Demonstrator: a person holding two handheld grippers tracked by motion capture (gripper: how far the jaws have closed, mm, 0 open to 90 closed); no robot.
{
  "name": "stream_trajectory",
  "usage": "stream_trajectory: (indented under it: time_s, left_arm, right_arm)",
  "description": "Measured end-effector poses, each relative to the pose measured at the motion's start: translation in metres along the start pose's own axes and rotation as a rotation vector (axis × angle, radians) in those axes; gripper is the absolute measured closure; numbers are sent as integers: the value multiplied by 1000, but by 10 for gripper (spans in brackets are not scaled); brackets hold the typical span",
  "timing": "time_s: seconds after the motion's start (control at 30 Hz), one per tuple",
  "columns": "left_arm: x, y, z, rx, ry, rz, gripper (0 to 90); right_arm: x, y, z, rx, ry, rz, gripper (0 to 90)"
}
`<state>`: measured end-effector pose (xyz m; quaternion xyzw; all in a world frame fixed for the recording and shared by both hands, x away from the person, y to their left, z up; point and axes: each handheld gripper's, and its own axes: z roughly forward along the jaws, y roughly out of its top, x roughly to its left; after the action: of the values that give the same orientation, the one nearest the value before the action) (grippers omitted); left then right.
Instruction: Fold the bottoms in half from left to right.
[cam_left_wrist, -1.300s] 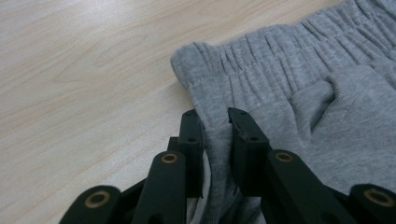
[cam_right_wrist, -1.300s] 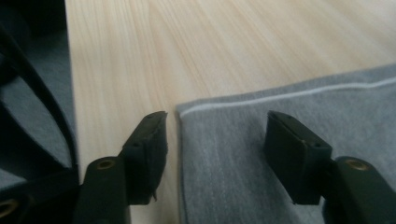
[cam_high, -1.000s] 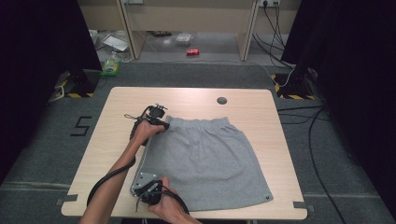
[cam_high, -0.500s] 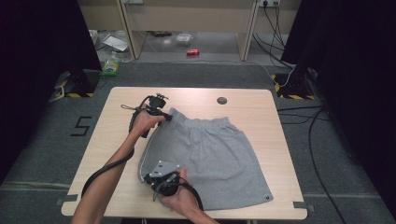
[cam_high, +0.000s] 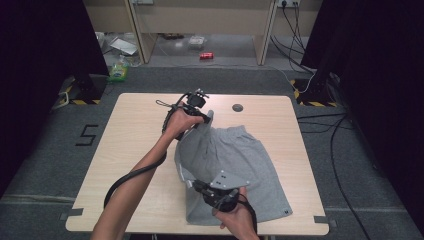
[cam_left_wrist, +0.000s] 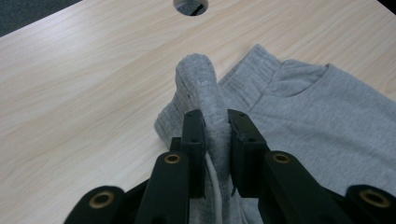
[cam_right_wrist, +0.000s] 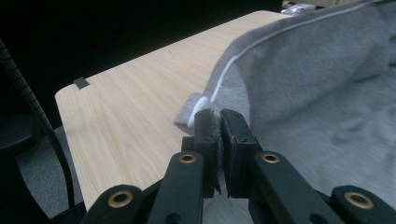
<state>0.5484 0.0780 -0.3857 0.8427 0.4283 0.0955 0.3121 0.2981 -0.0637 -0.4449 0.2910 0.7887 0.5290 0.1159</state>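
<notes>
Grey shorts (cam_high: 235, 160) on table (cam_high: 135, 150) pinched by both jaws: waistband by left gripper (cam_left_wrist: 215, 135), hem by right gripper (cam_right_wrist: 218, 135).

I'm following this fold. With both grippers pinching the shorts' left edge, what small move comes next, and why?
Probably carry that edge further right, over the flat half. Both the left gripper and right gripper are shut on the grey shorts, whose left side is lifted and curling over while the right half lies flat on the table.
</notes>
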Motion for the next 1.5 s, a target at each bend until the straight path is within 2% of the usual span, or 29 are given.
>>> stream_trajectory:
  time_s: [0.03,0.1,0.2,0.27,0.3,0.43,0.5,0.57,0.6,0.77,0.87,1.03,1.07,1.13,1.2,1.27,1.37,1.43,1.47,1.5]
  left_arm:
    - [-8,5,4,5,1,1,772]
    - [-12,8,6,5,1,3,772]
    - [-22,14,12,8,-5,6,772]
    - [-32,21,18,4,-25,0,772]
    - [-32,21,18,4,-25,0,772]
    - [-48,29,25,3,-41,3,771]
    - [-56,33,29,6,-49,8,772]
    - [-64,36,33,10,-44,15,772]
    - [-71,38,38,14,-47,19,772]
    - [-83,41,48,15,-57,23,770]
    - [-90,42,55,10,-77,20,770]
    - [-94,42,60,-2,-84,17,742]
    - [-94,41,60,-13,-94,13,687]
    - [-92,40,58,-30,-122,-4,677]
    - [-89,40,55,-41,-118,5,663]
    - [-84,40,51,-55,-132,-10,656]
    - [-73,37,45,-55,-125,-10,645]
    - [-65,33,41,-58,-121,-22,642]
    - [-56,28,39,-68,-118,-45,635]
    - [-56,28,39,-68,-118,-45,632]
  right_arm:
    - [-5,-3,-11,-9,-16,11,859]
    - [-7,-5,-17,-16,-27,16,859]
    - [-17,-11,-39,-46,-67,39,859]
    - [-20,-13,-50,-58,-82,52,859]
    - [-22,-15,-55,-64,-90,56,859]
    - [-28,-23,-69,-74,-117,74,859]
    - [-36,-35,-85,-79,-152,113,860]
    - [-38,-37,-88,-82,-161,118,859]
    - [-41,-43,-97,-90,-184,125,859]
    - [-48,-53,-111,-86,-223,143,859]
    - [-49,-57,-116,-86,-236,155,859]
    - [-51,-62,-118,-75,-248,160,859]
    - [-53,-63,-116,-69,-251,160,858]
    - [-54,-65,-115,-59,-250,166,858]
    - [-55,-66,-116,-53,-258,168,858]
    - [-57,-66,-117,-58,-267,171,858]
    - [-60,-67,-120,-59,-282,177,859]
    - [-61,-68,-122,-60,-290,178,859]
    - [-60,-72,-128,-60,-298,186,860]
    - [-60,-72,-128,-60,-298,186,860]
